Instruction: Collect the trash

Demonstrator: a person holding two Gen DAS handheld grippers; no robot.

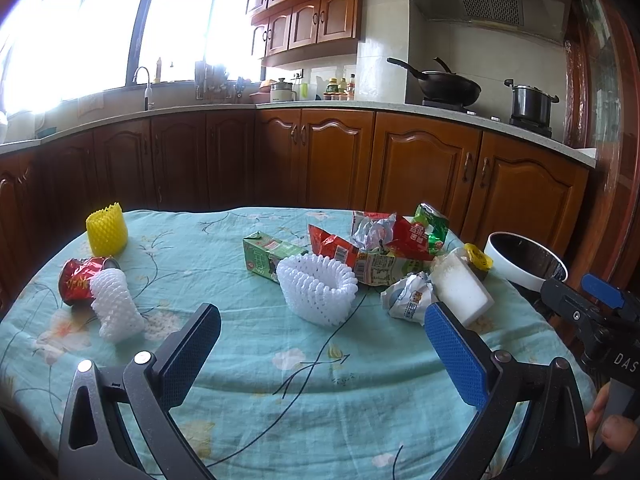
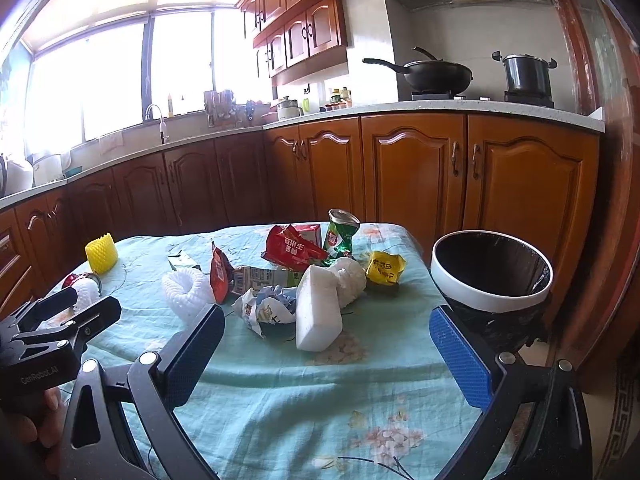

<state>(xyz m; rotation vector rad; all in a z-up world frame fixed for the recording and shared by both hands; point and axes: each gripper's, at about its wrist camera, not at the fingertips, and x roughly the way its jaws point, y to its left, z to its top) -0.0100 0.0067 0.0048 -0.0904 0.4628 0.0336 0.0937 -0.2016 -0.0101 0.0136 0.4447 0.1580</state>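
Trash lies scattered over the cloth-covered counter (image 1: 248, 360) with its teal floral print, none of it yet lifted, and both tongs hang above the near edge with their jaws wide apart and empty: the left tongs (image 1: 322, 354) and the right tongs (image 2: 326, 354). Nearest the left tongs sits a white foam fruit net (image 1: 318, 290) shaped like an open cup; nearest the right tongs stands a white foam block (image 2: 320, 312), leaning on a crumpled white printed wrapper (image 2: 264, 310). Beyond them a heap of red snack wrappers (image 1: 340, 246), a green drink carton (image 1: 266, 258) and a crushed green can (image 2: 340, 236) overlap, with a yellow crumpled packet (image 2: 384, 268) to the right. Far left are a crushed red can (image 1: 78, 280), another white net (image 1: 114, 306) and a yellow foam net sleeve (image 1: 106, 230). A white-rimmed bin with a black liner (image 2: 492, 300) waits just off the counter's right side. Risks, as I judge them: the soft nets may squash and spring out of a grip; pulling one wrapper could drag its neighbours off the edge; a pinch too low would snag the loose cloth.
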